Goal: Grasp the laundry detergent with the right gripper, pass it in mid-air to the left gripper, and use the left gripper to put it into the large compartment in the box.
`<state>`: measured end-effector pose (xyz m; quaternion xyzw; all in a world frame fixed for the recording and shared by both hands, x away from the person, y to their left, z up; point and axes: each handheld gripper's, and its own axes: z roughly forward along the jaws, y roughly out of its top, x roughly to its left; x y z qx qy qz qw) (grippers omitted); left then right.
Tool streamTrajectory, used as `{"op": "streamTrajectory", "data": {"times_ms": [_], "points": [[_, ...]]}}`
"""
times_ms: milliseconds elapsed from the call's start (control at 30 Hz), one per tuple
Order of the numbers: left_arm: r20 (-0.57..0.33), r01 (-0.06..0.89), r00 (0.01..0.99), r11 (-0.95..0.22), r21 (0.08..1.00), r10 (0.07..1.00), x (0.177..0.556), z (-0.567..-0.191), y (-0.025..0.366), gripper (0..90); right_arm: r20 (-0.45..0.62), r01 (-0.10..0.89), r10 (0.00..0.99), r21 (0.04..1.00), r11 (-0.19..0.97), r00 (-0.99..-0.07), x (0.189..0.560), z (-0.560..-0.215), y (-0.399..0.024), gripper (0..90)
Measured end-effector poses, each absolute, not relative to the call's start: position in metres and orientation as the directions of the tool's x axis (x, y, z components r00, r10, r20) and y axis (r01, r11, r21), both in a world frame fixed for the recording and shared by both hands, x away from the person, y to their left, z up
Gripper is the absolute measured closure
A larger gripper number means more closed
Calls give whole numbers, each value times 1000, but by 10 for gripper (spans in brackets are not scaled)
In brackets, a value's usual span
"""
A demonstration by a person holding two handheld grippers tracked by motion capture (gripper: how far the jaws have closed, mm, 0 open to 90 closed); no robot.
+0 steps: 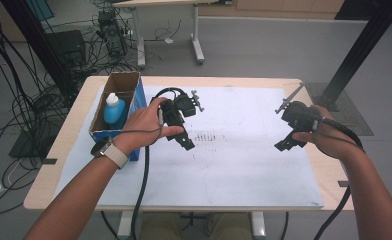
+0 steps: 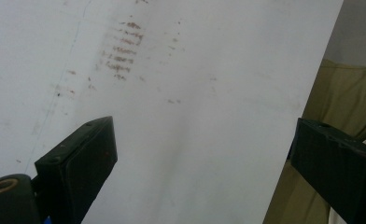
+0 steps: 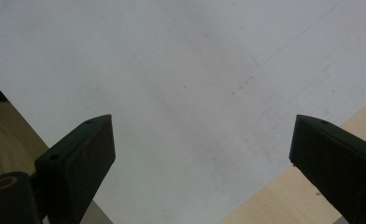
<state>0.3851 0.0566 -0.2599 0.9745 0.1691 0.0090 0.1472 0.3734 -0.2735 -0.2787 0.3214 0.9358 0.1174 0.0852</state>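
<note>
The light is soft and a bit dim, with a cool grey look. The white sheet [image 1: 244, 165] on the desk [image 1: 59, 150] is the brightest part, and it has no shiny glare. In the high view the picture is a little fuzzy, and the floor far behind the tongs looks darker. Under the left tongs [image 1: 184, 140] lies only a faint shadow. In the left gripper view, a soft grey shadow runs down the sheet between the two jaws. The jaws in both gripper views look dark and slightly blurry. The brown smudges [image 2: 123, 51] beyond the left tongs are soft too.
</note>
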Motion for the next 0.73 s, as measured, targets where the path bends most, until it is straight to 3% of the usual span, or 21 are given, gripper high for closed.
{"op": "streamTrajectory", "data": {"times_ms": [733], "points": [[-34,336,939,-893,298,342,385,-260,58,75,-82,583,622,273,765,-778,371,-280,-274,69]]}}
